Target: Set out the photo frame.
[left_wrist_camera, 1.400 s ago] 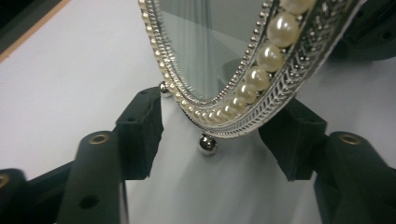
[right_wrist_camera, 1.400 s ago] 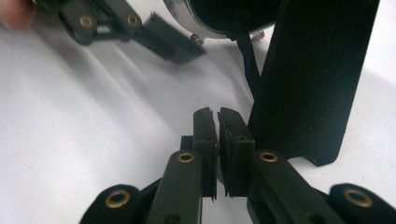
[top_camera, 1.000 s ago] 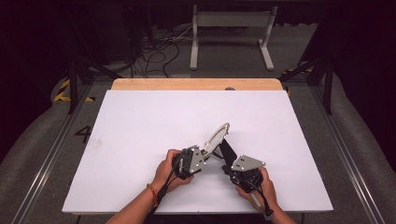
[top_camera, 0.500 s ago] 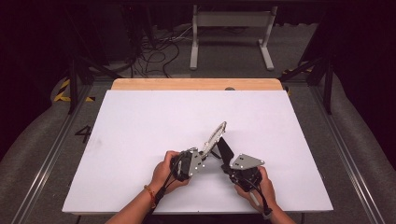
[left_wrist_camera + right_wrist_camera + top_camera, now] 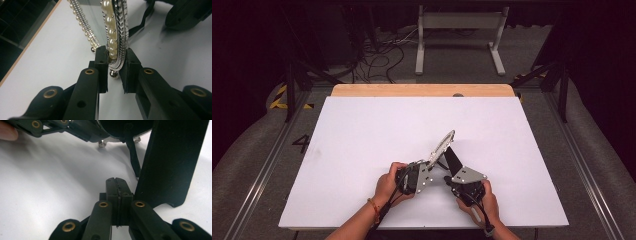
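Note:
A picture frame (image 5: 443,144) edged with pearls and silver stands tilted on the white table top (image 5: 362,150), propped by its black back stand (image 5: 453,160). My left gripper (image 5: 431,164) comes at its near lower corner. In the left gripper view the jaws have just been closing, and the pads (image 5: 102,58) press on the frame's rim (image 5: 115,37) from both sides. My right gripper (image 5: 449,177) lies low on the table just right of the frame. Its jaws (image 5: 117,187) are shut with nothing between them, and the black stand (image 5: 172,162) rises close beside them.
A wooden strip (image 5: 422,90) runs along the table's far edge. Beyond it on the floor are cables (image 5: 377,55) and a white stand base (image 5: 459,35). Metal rails (image 5: 262,165) flank the table. The person's hands hold both grippers near the front edge.
The right hand and its gripper have edged slightly left, closer to the frame's stand. The frame and the left hand stay where they were.

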Available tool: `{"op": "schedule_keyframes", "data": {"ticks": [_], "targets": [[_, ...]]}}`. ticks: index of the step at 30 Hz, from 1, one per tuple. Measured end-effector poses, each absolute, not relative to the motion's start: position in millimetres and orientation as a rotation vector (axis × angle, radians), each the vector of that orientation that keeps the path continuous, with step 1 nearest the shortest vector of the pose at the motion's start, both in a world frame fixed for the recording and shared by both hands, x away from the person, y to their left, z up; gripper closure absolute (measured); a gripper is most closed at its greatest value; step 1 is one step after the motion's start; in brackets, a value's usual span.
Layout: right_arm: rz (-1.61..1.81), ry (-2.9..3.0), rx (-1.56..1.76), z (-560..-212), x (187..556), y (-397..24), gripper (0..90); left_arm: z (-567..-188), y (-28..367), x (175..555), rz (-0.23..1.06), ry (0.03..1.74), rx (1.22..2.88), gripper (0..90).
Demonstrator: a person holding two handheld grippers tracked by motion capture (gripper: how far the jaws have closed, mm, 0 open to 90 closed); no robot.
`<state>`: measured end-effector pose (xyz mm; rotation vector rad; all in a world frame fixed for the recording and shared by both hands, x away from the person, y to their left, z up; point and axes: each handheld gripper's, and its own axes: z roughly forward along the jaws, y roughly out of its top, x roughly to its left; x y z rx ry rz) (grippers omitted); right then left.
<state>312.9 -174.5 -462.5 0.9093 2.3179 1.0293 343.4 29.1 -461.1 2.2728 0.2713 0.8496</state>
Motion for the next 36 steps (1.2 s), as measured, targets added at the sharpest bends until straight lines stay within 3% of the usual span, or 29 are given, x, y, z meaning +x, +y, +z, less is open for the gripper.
{"op": "schedule_keyframes", "data": {"ticks": [14,28,36], "targets": [[1.056,2.319,0.993,-460.1,325.2,-197.4,90.0,-460.4,19.3,337.0,0.812,0.268,2.250,73.0],[1.053,2.289,1.021,-458.6,333.8,-212.4,90.0,-456.9,28.0,344.2,0.568,0.298,2.198,71.4],[1.050,2.282,1.025,-457.4,334.6,-215.8,89.1,-455.8,33.0,344.4,0.517,0.288,2.205,69.9]]}}
